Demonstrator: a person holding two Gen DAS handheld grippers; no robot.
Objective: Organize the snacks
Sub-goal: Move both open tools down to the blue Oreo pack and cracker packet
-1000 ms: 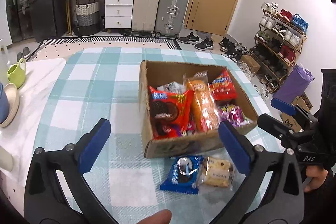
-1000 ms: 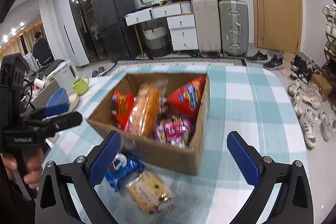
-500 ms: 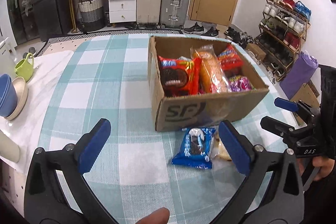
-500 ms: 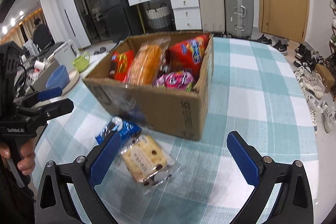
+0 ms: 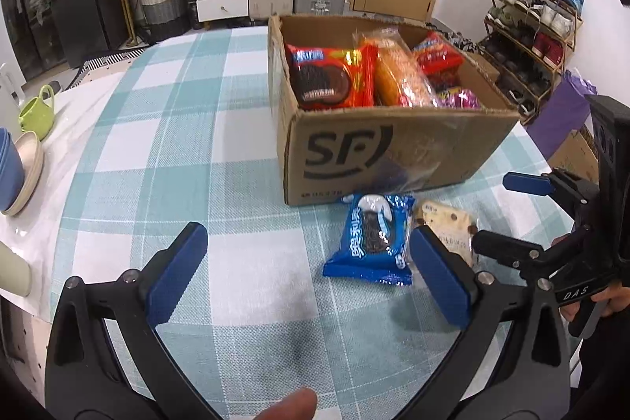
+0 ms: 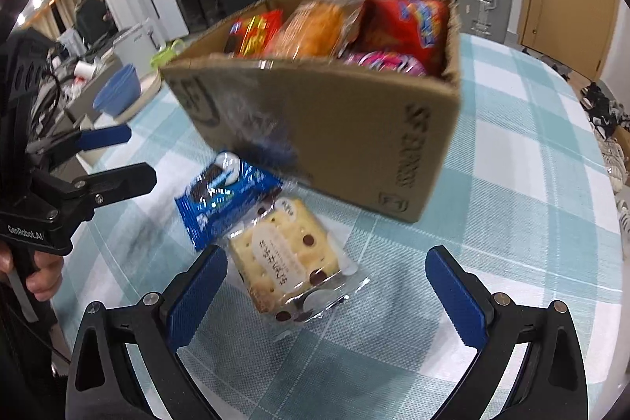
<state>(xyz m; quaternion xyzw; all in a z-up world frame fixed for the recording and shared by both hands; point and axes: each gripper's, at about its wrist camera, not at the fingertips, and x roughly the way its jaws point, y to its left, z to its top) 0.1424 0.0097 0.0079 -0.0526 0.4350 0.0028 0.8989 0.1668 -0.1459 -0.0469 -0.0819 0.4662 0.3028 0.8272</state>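
Where glossy wrappers crinkle: blue cookie packet [image 5: 374, 239] beside corrugated cardboard box [image 5: 386, 152].

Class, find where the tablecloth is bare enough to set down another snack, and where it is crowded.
Bare: the checked tablecloth between the cardboard box and the bowls; also right of the box. Crowded: in front of the box, where the blue cookie pack and cracker pack lie.

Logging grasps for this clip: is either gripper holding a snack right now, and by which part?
Nothing is held. The left gripper and right gripper are both open above the table; the biscuit packet lies untouched.
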